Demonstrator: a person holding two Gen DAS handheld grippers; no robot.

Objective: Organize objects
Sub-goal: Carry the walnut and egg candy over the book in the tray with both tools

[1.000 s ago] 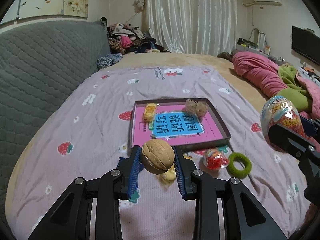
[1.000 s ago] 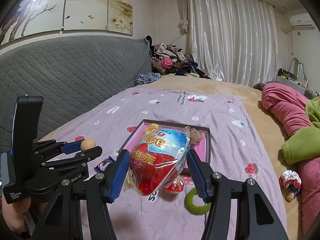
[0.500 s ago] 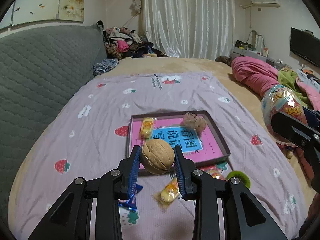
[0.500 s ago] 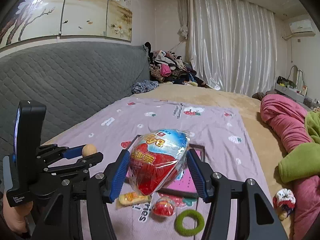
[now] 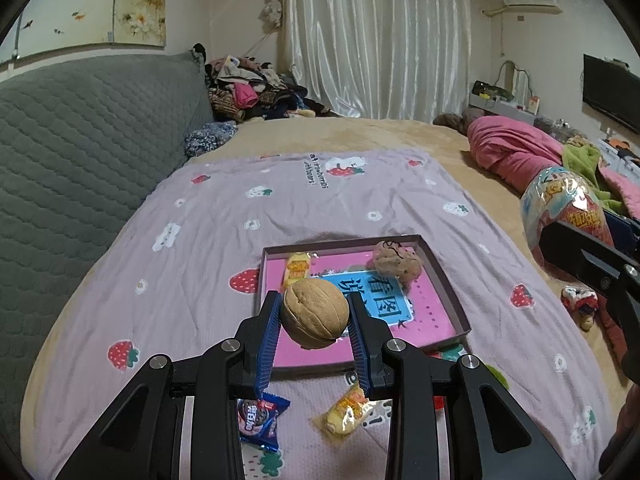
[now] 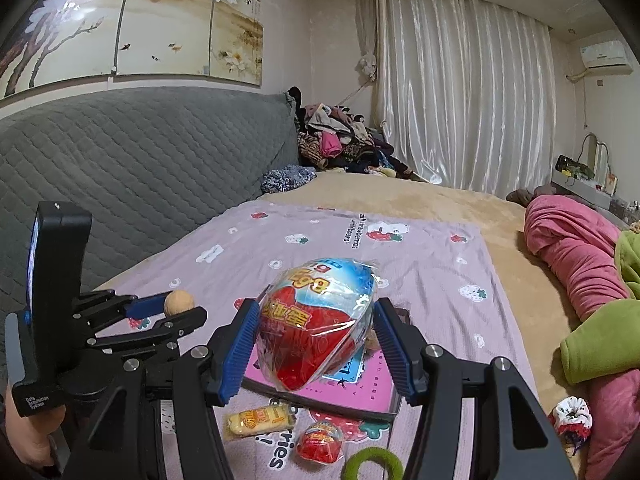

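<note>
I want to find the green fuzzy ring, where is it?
In the right wrist view the green ring lies on the purple blanket at the bottom edge, just right of the small red candy.

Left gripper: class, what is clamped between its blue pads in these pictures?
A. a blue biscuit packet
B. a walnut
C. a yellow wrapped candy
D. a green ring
B: the left gripper is shut on the walnut, held above the near edge of the pink tray; the yellow candy and blue packet lie loose on the sheet below.
</note>
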